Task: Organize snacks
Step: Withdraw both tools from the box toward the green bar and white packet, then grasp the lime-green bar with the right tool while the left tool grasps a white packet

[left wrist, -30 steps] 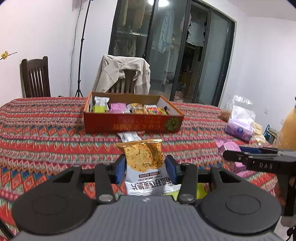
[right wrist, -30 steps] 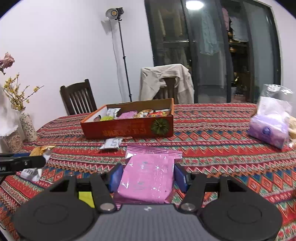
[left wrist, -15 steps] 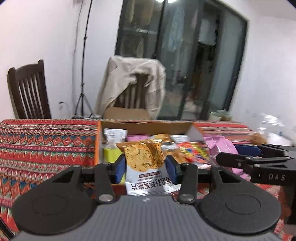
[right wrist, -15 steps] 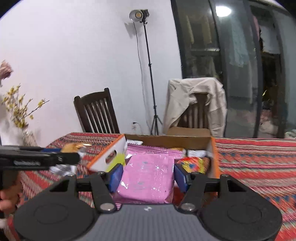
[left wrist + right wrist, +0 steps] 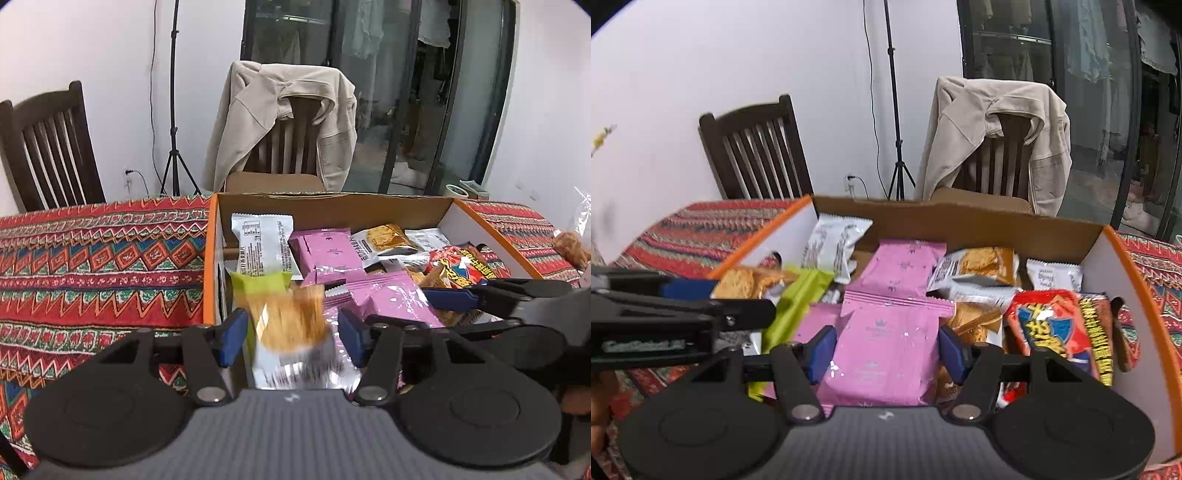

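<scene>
Over the box (image 5: 369, 201), left view: left claw (image 5: 291, 336) has just been opening, pads clear of the blurred cracker packet (image 5: 291, 332) between them, apparently dropping it inside. Right view: right claw (image 5: 886, 349) grips the pink packet (image 5: 886, 350) above the packed snacks, ready for release.

No legible text; packet (image 5: 1067, 332) lettering unreadable.
</scene>
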Demonstrator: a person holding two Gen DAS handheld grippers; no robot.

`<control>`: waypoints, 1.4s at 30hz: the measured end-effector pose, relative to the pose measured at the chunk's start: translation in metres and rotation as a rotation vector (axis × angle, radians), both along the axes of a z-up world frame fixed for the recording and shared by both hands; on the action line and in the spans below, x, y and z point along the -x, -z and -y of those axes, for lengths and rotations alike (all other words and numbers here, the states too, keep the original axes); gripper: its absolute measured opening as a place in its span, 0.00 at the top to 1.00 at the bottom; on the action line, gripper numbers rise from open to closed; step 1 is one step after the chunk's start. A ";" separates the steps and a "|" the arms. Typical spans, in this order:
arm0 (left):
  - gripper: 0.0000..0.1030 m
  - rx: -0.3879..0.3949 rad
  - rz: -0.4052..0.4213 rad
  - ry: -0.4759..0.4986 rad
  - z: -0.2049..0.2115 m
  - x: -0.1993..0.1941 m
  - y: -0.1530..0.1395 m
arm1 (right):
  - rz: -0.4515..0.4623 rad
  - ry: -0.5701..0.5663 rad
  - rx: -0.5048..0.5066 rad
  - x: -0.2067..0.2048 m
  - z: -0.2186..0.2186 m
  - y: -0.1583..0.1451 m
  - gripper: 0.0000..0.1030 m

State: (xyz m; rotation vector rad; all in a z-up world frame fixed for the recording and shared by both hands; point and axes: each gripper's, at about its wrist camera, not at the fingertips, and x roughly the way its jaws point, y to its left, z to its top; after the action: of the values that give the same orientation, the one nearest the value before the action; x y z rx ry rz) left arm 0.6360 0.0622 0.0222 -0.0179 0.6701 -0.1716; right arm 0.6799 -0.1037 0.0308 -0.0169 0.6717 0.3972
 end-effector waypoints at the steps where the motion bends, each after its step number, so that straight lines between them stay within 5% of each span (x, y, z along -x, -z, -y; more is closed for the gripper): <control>1: 0.42 0.000 0.000 -0.001 0.000 0.002 -0.001 | 0.002 0.002 0.009 -0.001 -0.002 0.003 0.40; 7: 0.34 -0.004 0.031 -0.002 -0.005 0.014 -0.018 | 0.003 -0.006 0.002 0.007 0.004 -0.008 0.26; 12: 0.31 -0.008 0.065 -0.010 -0.007 0.041 -0.046 | 0.062 -0.016 0.011 0.028 0.016 -0.041 0.25; 19: 0.14 0.043 0.164 0.019 0.008 0.134 -0.087 | 0.166 -0.058 0.012 0.098 0.048 -0.100 0.18; 25: 0.14 0.033 0.222 -0.049 0.021 0.223 -0.090 | 0.231 -0.095 0.028 0.187 0.080 -0.122 0.15; 33: 0.05 0.059 0.268 -0.069 0.024 0.333 -0.080 | 0.229 -0.128 0.039 0.287 0.102 -0.106 0.12; 42: 0.05 0.043 0.176 -0.077 0.024 0.376 -0.046 | 0.123 -0.118 0.017 0.361 0.113 -0.049 0.12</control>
State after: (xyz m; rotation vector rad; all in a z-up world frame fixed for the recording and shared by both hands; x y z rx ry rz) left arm 0.2603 0.0386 0.0687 -0.0689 0.4897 -0.1123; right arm 0.3187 -0.2170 0.0797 -0.0973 0.5544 0.5003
